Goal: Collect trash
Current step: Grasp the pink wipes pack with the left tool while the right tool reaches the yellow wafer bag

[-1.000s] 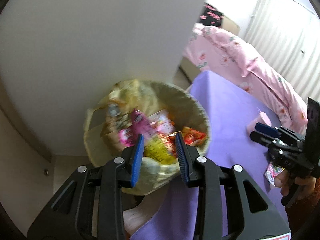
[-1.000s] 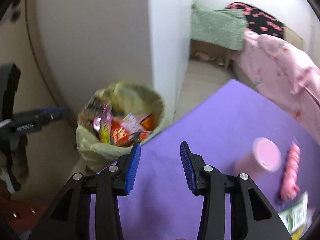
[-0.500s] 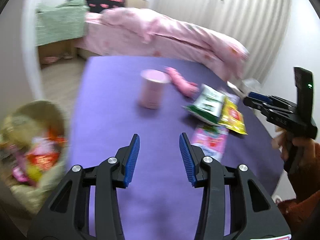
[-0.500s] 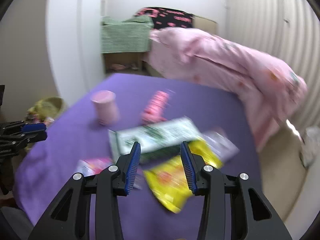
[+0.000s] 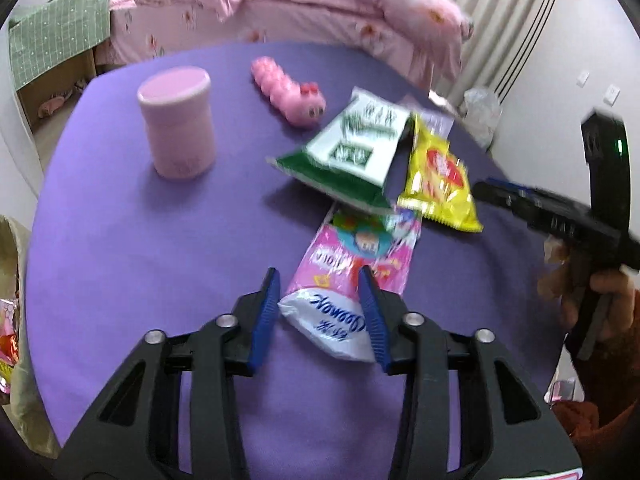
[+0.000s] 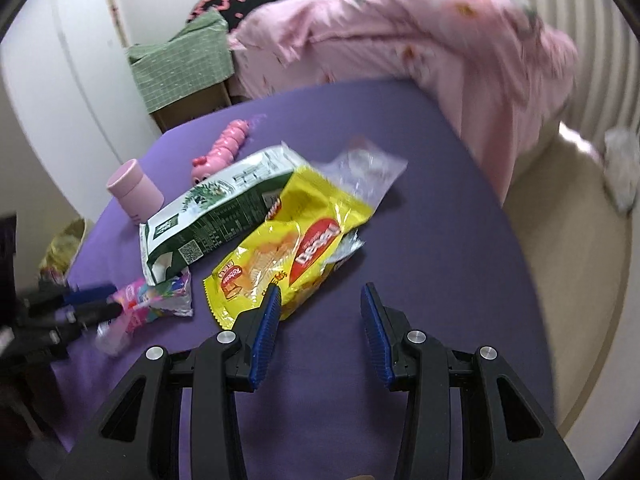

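Purple table (image 5: 120, 240), pink-quilted bed (image 6: 400, 40), white walls, beige floor (image 6: 560, 220)

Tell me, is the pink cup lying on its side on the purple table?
No, the pink cup stands upright on the purple table, with its lid facing up.

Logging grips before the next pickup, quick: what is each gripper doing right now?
Left gripper: jaws just closing around the pink wrapper, pads not yet pressing; open.
Right gripper: open, holding nothing, beside the yellow snack bag.
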Demonstrator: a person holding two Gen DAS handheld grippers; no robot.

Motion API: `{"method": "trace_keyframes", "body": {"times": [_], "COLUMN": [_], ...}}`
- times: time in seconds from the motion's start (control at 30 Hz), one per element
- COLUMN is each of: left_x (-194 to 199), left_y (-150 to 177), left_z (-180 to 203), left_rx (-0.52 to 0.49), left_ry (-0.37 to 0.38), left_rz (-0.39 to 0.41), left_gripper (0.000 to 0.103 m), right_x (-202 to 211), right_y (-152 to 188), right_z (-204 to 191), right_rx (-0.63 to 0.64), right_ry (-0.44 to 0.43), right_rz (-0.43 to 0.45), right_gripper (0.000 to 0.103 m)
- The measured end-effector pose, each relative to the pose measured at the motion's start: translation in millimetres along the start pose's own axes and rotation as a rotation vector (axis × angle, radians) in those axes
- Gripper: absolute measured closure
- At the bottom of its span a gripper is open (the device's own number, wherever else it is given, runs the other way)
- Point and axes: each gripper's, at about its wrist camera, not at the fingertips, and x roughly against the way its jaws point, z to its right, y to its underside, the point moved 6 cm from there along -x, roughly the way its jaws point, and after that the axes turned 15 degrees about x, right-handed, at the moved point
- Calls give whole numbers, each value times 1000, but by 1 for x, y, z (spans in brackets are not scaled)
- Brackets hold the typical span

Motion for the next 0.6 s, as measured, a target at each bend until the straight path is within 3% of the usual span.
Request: {"method": "trace_keyframes", "body": {"times": [0.1, 0.2, 0.37, 0.47, 0.6], "left_x": [2, 13, 38, 55, 72], "left_y": [7, 11, 17, 18, 13], "left_z": [-7, -22, -65, -86, -93], "left_rx": [-1, 38, 108, 157, 209], "left_ry": [-22, -22, -111, -134, -87], "left_rz": [-7, -4, 46, 81, 122], "left_gripper": [90, 92, 93, 93, 93], "right_x": [-10, -19, -29, -30, -29], "right_y": [-3, -10, -20, -20, -13], "right_z": [-7, -17, -27, -33, -52], "right_rx": [-39, -28, -46, 13, 198], "right_ry": [-71, -90, -111, -94, -17], "right_rz": [-2, -1, -16, -39, -98], "right_gripper": [63, 56, 45, 44, 44]}}
